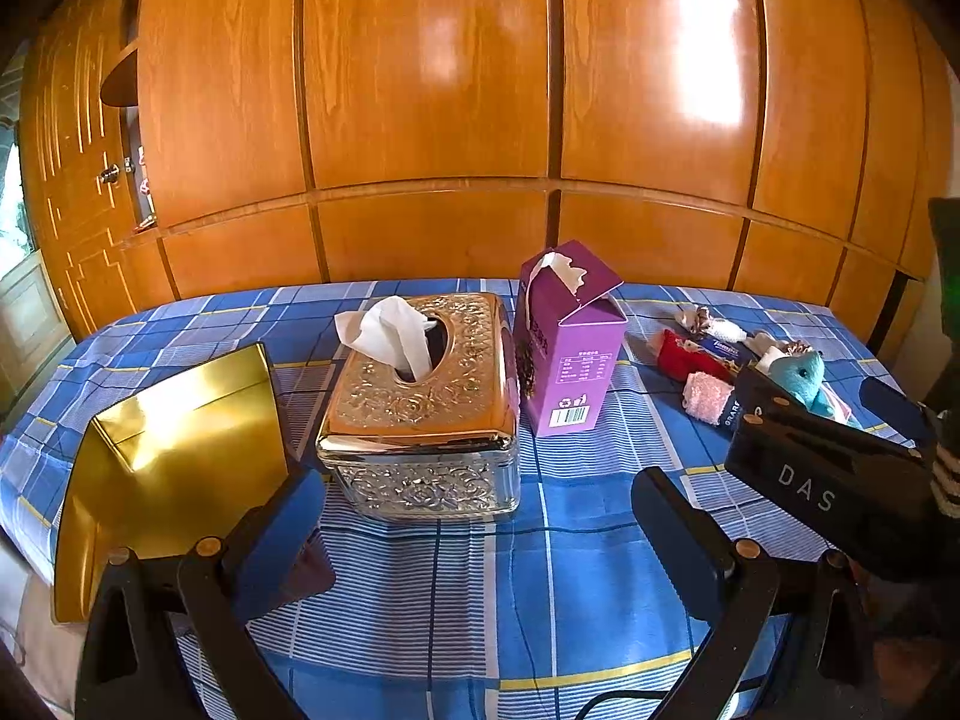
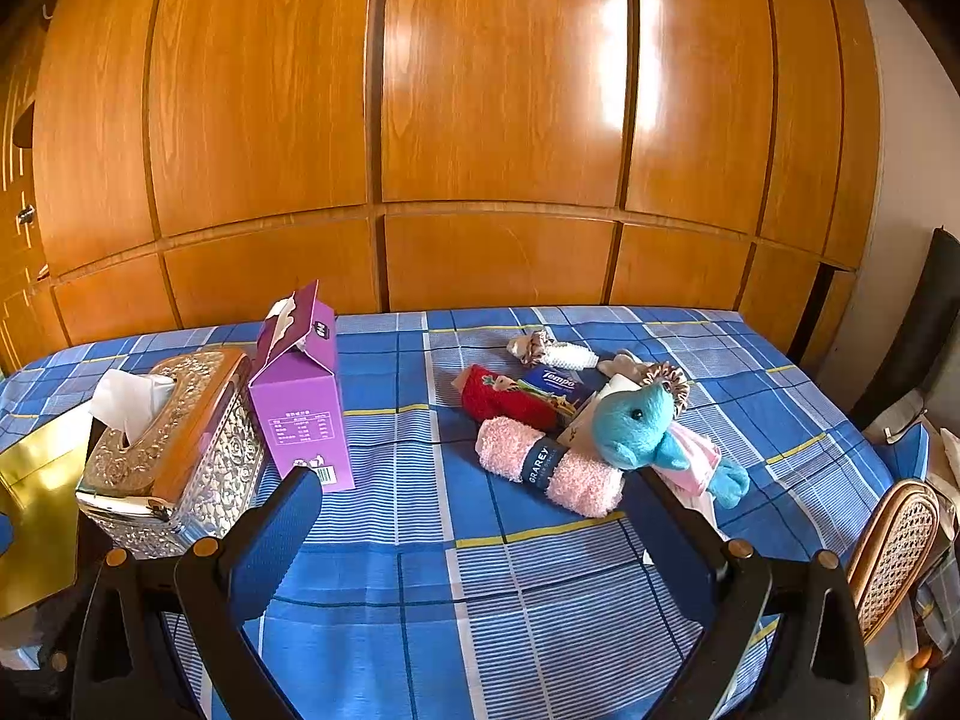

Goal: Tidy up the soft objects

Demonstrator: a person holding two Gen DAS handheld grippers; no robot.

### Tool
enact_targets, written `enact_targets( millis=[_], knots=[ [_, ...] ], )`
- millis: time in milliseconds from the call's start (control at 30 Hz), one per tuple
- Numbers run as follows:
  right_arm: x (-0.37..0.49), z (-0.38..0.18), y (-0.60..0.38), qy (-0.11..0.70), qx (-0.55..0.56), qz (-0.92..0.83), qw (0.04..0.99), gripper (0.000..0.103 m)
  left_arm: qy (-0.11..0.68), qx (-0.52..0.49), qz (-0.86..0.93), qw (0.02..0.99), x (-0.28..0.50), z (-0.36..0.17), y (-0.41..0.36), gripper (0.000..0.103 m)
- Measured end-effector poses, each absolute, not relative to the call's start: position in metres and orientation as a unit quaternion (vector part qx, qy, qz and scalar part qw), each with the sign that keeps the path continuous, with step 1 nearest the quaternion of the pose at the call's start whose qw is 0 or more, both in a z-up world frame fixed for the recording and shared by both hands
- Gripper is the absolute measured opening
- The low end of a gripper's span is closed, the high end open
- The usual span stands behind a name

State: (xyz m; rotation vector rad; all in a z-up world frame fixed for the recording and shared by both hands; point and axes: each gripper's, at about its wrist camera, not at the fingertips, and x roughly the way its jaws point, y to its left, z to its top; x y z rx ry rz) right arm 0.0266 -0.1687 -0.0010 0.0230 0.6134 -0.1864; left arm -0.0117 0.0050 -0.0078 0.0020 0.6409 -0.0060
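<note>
both grippers (image 1: 480, 534) (image 2: 474, 531) spread, empty — pink towel roll (image 2: 549, 467) lies diagonally, far-left to near-right.

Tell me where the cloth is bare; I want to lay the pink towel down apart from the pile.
Bare cloth lies between the purple carton and the pink towel, and across the near edge before the right gripper. The far strip behind the carton is free too. It is crowded around the blue plush, red item and tissue pack.

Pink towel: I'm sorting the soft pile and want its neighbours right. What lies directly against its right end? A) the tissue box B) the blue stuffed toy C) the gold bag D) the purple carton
B: the blue stuffed toy rests against the pink towel, far from the boxes.
</note>
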Motion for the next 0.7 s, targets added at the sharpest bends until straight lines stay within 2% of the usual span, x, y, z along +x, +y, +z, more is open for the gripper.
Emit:
enact_targets(
  millis=[700],
  knots=[
    [0.032, -0.007, -0.186, 0.309, 0.024, -0.105, 0.945, 0.103, 0.32, 0.02, -0.019, 0.947, -0.009, -0.01, -0.008, 0.103]
  ],
)
